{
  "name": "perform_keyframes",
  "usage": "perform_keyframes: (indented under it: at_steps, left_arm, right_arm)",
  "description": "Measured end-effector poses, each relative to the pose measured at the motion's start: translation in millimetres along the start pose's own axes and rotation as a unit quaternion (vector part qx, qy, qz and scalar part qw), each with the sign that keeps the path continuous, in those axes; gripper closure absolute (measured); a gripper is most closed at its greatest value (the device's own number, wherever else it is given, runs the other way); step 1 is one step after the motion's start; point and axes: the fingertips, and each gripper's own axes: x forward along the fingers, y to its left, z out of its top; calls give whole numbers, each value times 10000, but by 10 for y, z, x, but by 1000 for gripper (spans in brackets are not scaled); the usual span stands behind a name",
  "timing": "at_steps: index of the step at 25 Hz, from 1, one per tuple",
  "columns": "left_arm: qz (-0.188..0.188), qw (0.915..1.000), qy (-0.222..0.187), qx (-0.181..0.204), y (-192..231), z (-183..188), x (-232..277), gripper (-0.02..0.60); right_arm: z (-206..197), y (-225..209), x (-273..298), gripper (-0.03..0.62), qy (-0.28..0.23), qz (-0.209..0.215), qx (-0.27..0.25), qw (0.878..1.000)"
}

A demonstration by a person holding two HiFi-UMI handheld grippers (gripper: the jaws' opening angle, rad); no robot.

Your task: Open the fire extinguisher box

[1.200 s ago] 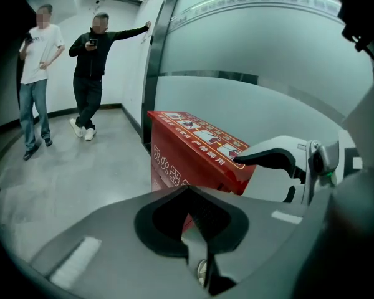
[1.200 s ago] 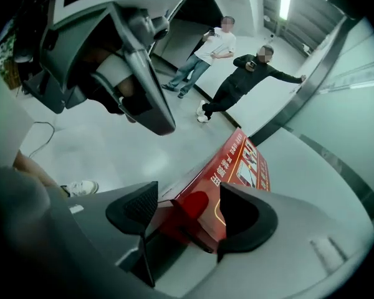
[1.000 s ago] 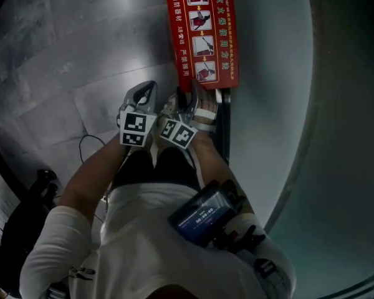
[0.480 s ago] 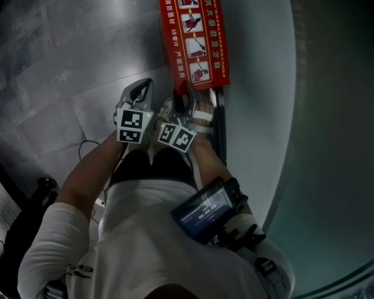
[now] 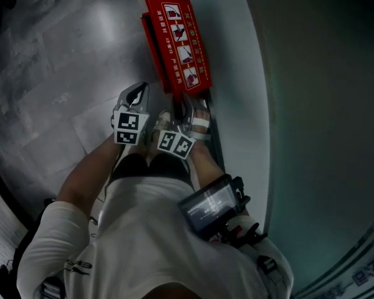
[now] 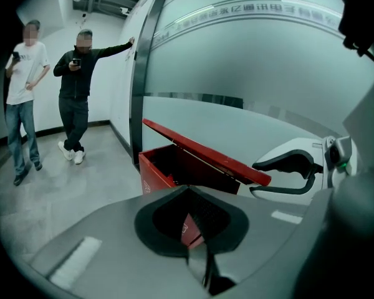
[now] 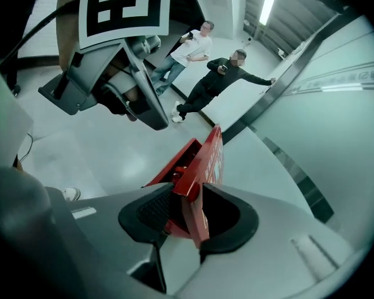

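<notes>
- The red box [image 6: 157,172] stands on the grey floor [image 5: 62,61], hard against the pale curved wall [image 5: 249,73].
- Its lid [image 5: 177,42] is tilted up off the front rim, so the box is partly open. The left gripper view shows the dark inside under the raised lid [image 6: 206,156].
- The lid's top carries a strip of picture instructions, seen in the head view.
- The right gripper [image 7: 193,192] pinches the near end of the lid. The lid's edge stands between the black pads, and the jaws have just been closing on it.
- In the head view the right gripper [image 5: 187,109] reaches to the lid's near end, with its marker cube just behind it.
- The left gripper [image 6: 188,192] has its jaws pressed together at the tips and holds nothing. Only a sliver of the box shows through the hollow between the pads.
- The left gripper [image 5: 136,96] hangs just beside the right one, on the floor side, clear of the box.
- Two people [image 6: 78,92] stand well back along the wall, and one of them has an arm against it.
- A small screen [image 5: 212,205] sits on the person's right forearm.
</notes>
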Motion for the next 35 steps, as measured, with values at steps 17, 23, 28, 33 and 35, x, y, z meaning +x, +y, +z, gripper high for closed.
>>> perform_keyframes:
  at_steps: [17,23,28,33,35]
  left_arm:
    - [-197,9981,-362,457,-457,904,83,578]
    - [-210,9974,-369,579,-457,1054,155,578]
    - [-243,9972,-348,622,-494,1116,152,580]
    - [-239,9970,-378,637,-501,1233,238,580]
    - [-245,9968,-394,650,-514,1270,260,579]
  right_arm:
    - [-628,-1294,-215,488,573,-922,2007,9736]
    - [-786,-1535,-127,487,617,-1033,2852,9509]
    - [-908,-1637,-132,484,693,-1117,3306,9346]
    - [-1053,-1777,-51,479,800,-1209,3740,9160]
    - [-1104,-1823,-33,476,847,-1247,3894,9087]
